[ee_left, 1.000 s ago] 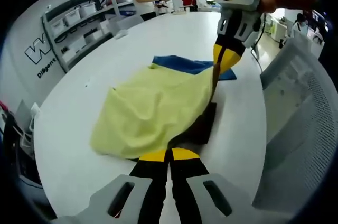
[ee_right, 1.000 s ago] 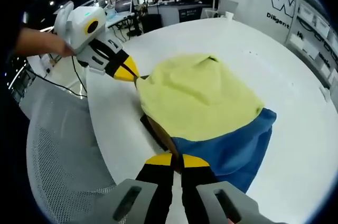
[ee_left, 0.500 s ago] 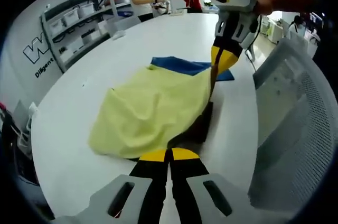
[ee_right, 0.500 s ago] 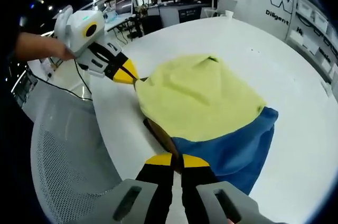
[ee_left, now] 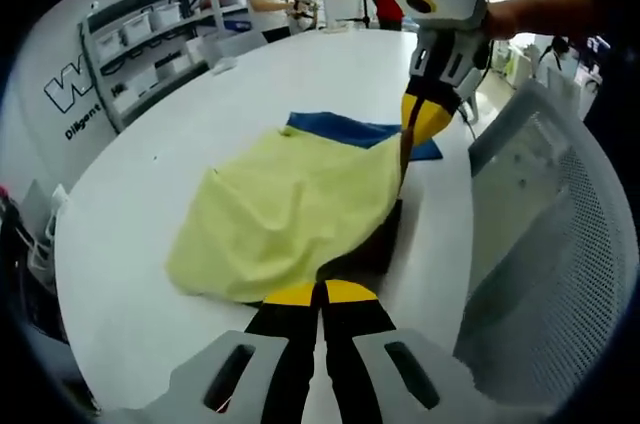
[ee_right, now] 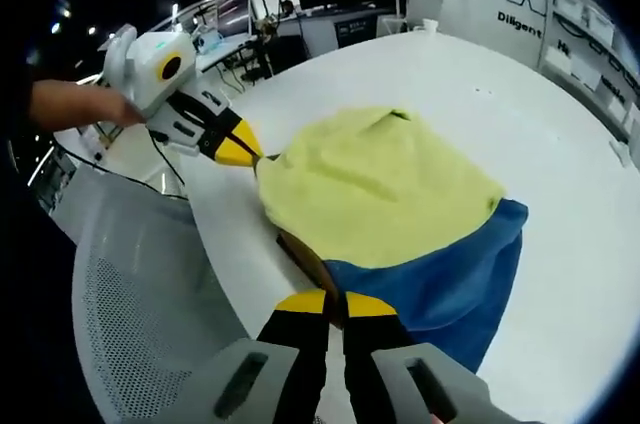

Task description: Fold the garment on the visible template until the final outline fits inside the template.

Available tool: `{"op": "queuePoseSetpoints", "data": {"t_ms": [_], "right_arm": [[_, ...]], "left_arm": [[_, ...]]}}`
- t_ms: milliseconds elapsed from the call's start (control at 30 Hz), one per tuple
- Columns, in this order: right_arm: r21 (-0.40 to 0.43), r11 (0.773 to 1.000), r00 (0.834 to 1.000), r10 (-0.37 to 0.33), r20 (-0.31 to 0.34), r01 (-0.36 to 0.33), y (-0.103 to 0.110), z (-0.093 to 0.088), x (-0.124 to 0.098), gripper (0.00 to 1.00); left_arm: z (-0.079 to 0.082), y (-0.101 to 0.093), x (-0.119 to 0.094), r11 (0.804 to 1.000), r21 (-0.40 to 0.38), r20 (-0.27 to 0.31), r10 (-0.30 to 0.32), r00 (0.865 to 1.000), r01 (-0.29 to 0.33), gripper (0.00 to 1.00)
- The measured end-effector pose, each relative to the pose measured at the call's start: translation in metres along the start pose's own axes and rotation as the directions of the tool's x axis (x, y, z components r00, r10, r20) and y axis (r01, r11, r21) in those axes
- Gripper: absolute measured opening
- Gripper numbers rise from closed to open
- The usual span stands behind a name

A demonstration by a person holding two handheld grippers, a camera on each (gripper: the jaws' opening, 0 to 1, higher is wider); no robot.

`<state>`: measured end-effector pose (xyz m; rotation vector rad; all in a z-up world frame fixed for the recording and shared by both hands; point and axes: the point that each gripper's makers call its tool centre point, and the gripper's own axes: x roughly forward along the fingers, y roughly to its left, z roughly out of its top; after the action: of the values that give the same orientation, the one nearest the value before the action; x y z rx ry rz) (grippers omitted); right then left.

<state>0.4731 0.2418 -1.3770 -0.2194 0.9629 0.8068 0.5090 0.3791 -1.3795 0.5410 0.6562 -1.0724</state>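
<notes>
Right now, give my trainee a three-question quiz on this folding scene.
1. True or false: both tongs are shut on the yellow and blue garment.
2. What lies under the garment near the table edge? A) a dark template B) a red tray C) a wire basket
3. Fill in: the garment's far part in the left gripper view is ____ in colour.

Key: 1 true: left tongs and right tongs each pinch an edge. 2 A, the dark template. 3 blue.

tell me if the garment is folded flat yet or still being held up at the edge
Held up, mid-fold. Both tools, left and right, pinch the near edge of the garment, lifting it off the dark template; the yellow part drapes over the blue.
</notes>
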Motion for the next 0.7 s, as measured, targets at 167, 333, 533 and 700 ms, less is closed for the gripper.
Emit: {"op": "queuePoseSetpoints", "data": {"t_ms": [167,333,533,700], "right_arm": [[0.011,1.0,1.0,0.009,-0.001,-0.009,0.004,-0.002,-0.005,0.0],[0.007,1.0,1.0,0.016,0.001,-0.016,0.008,-0.004,-0.008,0.0],[-0.003,1.0,1.0,0.025,-0.002,-0.025,0.014,-0.006,-0.012,0.0],[-0.008,0.999,0.999,0.034,-0.003,-0.034,0.019,-0.006,-0.016,0.0]], "left_arm": [[-0.003,-0.007,-0.003,0.999,-0.035,-0.004,-0.019,1.0,0.019,0.0],[-0.003,-0.014,-0.008,0.998,-0.051,-0.003,-0.033,0.999,0.033,0.0],[0.0,-0.017,-0.013,0.997,-0.076,0.009,-0.034,0.999,0.035,0.0],[0.0,-0.021,-0.016,0.996,-0.084,0.016,-0.037,0.999,0.038,0.0]]}}
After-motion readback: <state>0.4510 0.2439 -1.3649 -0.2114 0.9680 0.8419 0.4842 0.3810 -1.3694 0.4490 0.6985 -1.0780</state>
